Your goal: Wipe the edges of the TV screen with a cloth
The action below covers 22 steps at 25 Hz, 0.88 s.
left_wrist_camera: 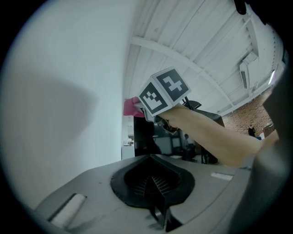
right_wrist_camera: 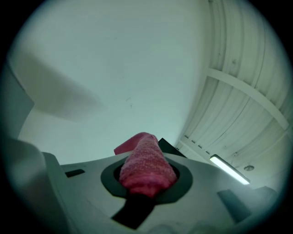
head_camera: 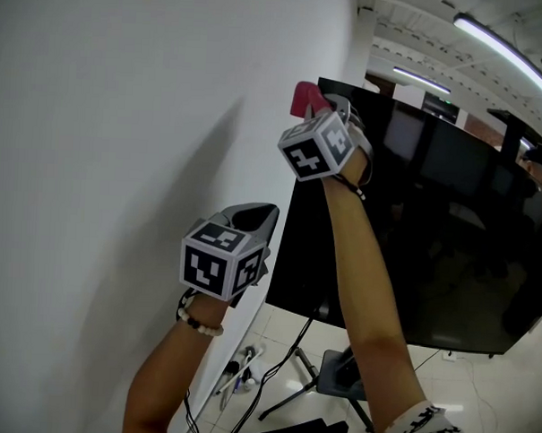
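Observation:
The black TV screen (head_camera: pixel 432 218) stands on a stand close to a white wall. My right gripper (head_camera: pixel 322 104) is raised to the TV's top left corner and is shut on a rolled pink cloth (head_camera: pixel 305 98), which pokes up past the corner. In the right gripper view the pink cloth (right_wrist_camera: pixel 146 165) fills the jaws of the right gripper (right_wrist_camera: pixel 145 185), with the TV's corner just behind it. My left gripper (head_camera: pixel 257 218) hangs lower, beside the TV's left edge, shut and holding nothing. The left gripper (left_wrist_camera: pixel 154 188) looks up at the cloth (left_wrist_camera: pixel 131 106) and the TV (left_wrist_camera: pixel 142 137).
The white wall (head_camera: pixel 121 160) runs close along the left. Below the TV are its stand legs (head_camera: pixel 301 387), cables and a power strip (head_camera: pixel 238 369) on the tiled floor. Ceiling lights (head_camera: pixel 503 44) run overhead on the right.

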Available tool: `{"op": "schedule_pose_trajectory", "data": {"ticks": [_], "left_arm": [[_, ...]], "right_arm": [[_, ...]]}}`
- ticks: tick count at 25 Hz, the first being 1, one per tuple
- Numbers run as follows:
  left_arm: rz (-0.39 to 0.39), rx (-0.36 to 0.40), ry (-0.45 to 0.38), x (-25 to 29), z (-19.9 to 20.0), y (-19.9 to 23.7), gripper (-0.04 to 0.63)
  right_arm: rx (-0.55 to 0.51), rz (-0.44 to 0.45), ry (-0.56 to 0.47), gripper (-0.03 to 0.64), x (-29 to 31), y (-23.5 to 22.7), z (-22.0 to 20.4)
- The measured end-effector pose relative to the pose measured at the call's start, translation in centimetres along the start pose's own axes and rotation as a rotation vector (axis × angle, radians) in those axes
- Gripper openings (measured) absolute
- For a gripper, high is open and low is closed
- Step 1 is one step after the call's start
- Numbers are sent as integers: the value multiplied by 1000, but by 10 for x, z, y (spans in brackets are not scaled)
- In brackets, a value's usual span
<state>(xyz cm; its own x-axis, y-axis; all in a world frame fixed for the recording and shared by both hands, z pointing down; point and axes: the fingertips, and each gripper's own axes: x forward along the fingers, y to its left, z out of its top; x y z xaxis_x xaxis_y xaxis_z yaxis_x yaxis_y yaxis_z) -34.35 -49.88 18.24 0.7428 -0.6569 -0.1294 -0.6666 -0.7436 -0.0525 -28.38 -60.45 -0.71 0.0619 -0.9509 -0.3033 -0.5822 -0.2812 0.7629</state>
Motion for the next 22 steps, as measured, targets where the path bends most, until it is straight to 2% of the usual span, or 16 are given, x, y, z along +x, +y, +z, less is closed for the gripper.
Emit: {"op": "schedule_pose_trajectory", "data": {"ticks": [6, 16, 22], "left_arm": [[22, -33, 26, 0, -33, -8, -9], [29, -75, 73, -23, -85, -27, -9], [36, -104, 101, -35, -114, -33, -9]], "right_arm": [[39, 34, 20, 78, -10, 23, -27], [-7, 35, 69, 77, -27, 72, -57], [11, 58, 94, 77, -35, 99, -78]]}}
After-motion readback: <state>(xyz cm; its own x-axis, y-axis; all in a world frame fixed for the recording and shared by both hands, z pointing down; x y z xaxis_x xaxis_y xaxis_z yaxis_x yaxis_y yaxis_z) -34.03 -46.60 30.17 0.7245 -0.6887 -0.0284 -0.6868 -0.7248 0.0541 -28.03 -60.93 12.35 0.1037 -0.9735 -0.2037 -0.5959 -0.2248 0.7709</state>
